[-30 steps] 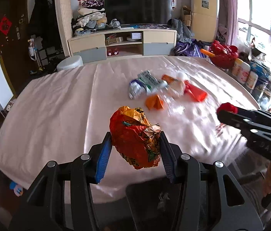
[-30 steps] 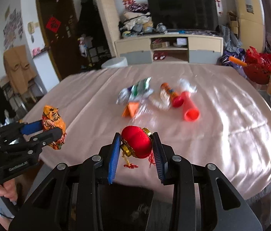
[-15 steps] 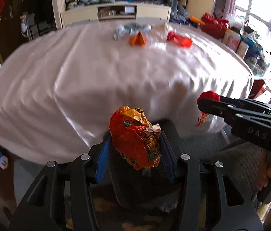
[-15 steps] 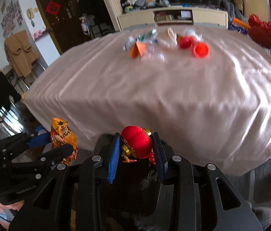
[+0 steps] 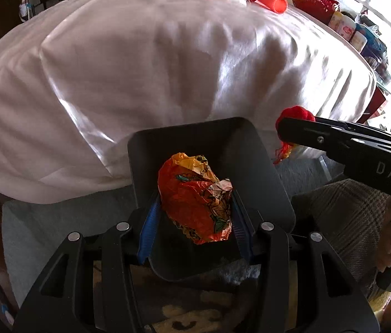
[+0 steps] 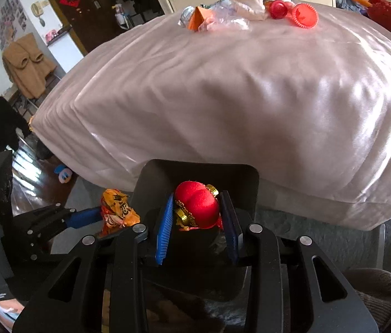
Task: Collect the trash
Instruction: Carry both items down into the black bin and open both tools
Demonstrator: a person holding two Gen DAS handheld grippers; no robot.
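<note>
Hovering over the dark bin (image 5: 212, 144) below the bench's near edge, the left gripper (image 5: 194, 219) clamps a crumpled orange wrapper (image 5: 195, 199) and the right gripper (image 6: 197, 222) a red lantern ornament (image 6: 198, 205); next, I judge, both must open above the bin.

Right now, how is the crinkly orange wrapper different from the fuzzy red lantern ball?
The crumpled orange foil wrapper is wrinkly, shiny and printed with pictures; the round red velvet lantern is smooth, fuzzy and plain red with gold trim. The wrapper is lumpy and looks bigger; the lantern is neat and round with a tassel. The wrapper is in the left claw; the lantern is in the right claw. Both are pinched over the dark grey bin.
</note>
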